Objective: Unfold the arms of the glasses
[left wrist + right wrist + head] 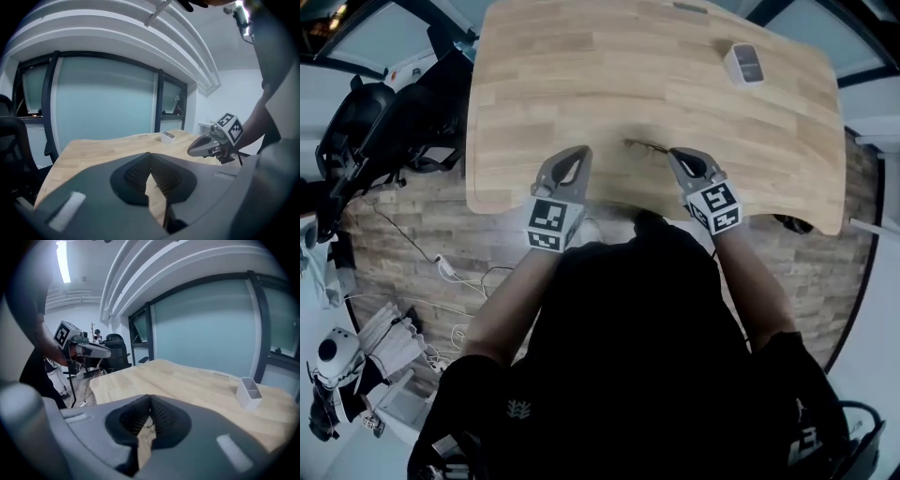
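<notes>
Glasses (645,145): lie on the wooden counter (581,75) close to its near edge, a little right of the middle; too thin and dark to tell how the arms sit.

Off the left edge, a black chair (366,131) and floor cables (441,267), all clear of the boards.

Left gripper (578,152): hovers over the near edge, left of the glasses and apart from them; fingers pressed together at the tips, holding nothing. Bare wood between it and the left edge.

Right gripper (675,153): tips closed together right at the right end of the glasses, touching or nearly so. In the right gripper view, a thin bit of the glasses (150,426) shows through the slot behind the tips; whether pinched cannot be told.

Beyond both, wide bare wood up to the far edge.

Near the far right corner, a small white holder (744,64), well apart from everything else. Bare wood along the right edge, down to the near right corner.
</notes>
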Tool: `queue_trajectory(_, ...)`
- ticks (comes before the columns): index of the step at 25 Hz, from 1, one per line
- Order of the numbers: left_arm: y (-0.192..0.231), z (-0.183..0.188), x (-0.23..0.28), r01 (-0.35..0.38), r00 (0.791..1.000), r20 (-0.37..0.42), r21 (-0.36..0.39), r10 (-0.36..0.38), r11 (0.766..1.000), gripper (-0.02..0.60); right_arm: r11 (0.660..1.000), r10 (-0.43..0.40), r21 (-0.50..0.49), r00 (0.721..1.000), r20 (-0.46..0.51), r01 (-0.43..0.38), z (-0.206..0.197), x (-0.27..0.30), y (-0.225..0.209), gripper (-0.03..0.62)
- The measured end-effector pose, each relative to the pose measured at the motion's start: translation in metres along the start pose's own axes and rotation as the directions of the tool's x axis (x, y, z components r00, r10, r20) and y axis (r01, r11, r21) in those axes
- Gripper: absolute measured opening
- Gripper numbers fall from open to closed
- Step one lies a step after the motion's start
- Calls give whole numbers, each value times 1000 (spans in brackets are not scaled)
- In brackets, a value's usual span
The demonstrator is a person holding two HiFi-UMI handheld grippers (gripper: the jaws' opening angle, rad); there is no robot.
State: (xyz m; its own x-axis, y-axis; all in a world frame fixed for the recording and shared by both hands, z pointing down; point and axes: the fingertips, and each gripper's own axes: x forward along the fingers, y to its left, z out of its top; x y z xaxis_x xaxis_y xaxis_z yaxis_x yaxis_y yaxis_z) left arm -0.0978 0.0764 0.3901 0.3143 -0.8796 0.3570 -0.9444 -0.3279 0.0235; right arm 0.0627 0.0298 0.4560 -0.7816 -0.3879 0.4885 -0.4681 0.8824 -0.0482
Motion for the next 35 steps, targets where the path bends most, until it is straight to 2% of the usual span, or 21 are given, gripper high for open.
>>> queue_trajectory(3,3,-4,11,-56,998,-33,-10,56,998,6,996,86,-32,996,-26,-87,-8,16,-8,3)
queue_trajectory(7,1,-2,25,-107,992,-72,13,108,994,6,982,166,-85,985,-52,-170,-15,29,-21,3)
queue_trajectory(10,-1,-1,35,-132,986,-95,35,135,991,6,969,226,-93,973,-54,-231,-17,39,-22,3)
queue_trajectory(13,1,1,44,-144,985,-98,10,144,990,6,953,273,-112,958,-86,-282,-21,53,-15,3)
queue_trajectory(21,3,-29,71,-37,994,-107,-55,31,998,6,943,274,-127,935,-225,-307,-47,77,-5,3)
queue_trajectory(27,8,-49,83,26,992,-125,-66,-34,997,6,938,266,-150,925,-269,-313,-53,93,-3,24)
queue_trajectory(31,11,-63,87,66,987,-145,-63,-75,996,6,920,283,-174,903,-323,-350,-61,110,6,44)
queue_trajectory(35,15,-73,86,72,984,-155,-78,-84,994,6,895,263,-242,882,-390,-374,-68,119,13,49)
